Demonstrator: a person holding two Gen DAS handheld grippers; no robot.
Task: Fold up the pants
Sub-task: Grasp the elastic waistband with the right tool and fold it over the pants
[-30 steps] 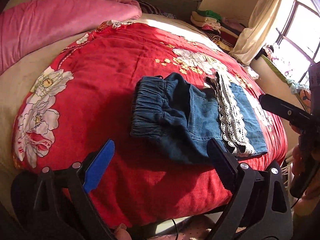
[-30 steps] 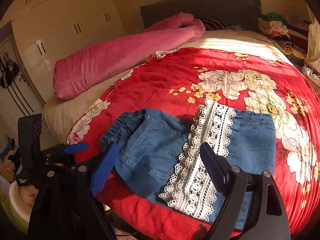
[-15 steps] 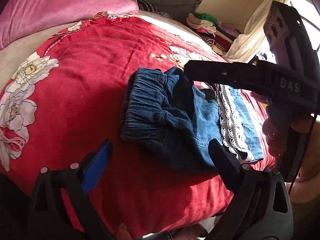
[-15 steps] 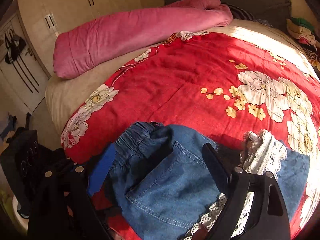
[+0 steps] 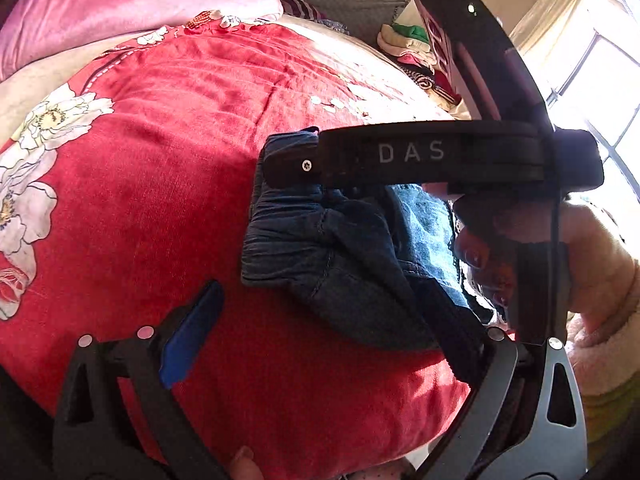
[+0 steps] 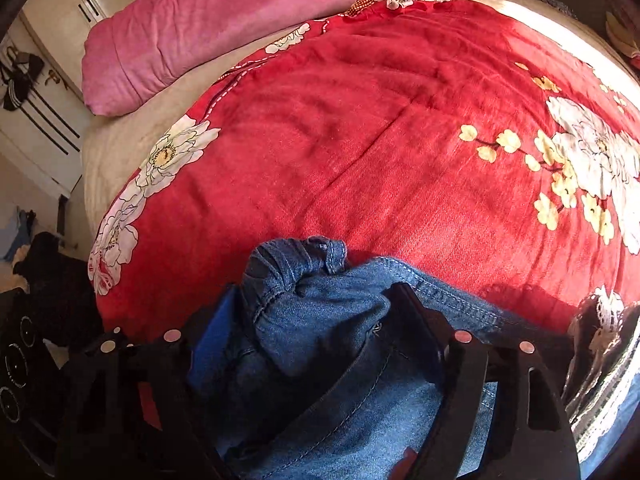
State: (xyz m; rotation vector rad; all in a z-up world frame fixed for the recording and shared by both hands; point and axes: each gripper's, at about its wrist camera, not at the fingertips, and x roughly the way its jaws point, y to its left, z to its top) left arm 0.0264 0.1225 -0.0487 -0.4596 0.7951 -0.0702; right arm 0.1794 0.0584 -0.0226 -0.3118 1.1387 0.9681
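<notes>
Blue denim pants [image 5: 320, 236] with a white lace trim [image 6: 600, 364] lie partly folded on the red flowered bedspread [image 5: 168, 168]. My right gripper [image 6: 316, 312] is down on the elastic waistband [image 6: 288, 264]; its jaws have closed in on bunched denim and pinch it. In the left wrist view the right gripper body [image 5: 432, 156] lies across the pants. My left gripper [image 5: 320, 316] is open and empty, just in front of the waistband's near edge, above the bedspread.
A pink rolled duvet [image 6: 248, 20] lies along the far side of the bed. Stacked folded clothes [image 5: 408, 44] sit at the headboard corner. A window [image 5: 600, 92] is on the right. Cupboards [image 6: 72, 4] and floor clutter [image 6: 24, 232] are left of the bed.
My right gripper moved left and down onto the waistband and closed on the denim. My left gripper came closer to the pants and stayed open.
</notes>
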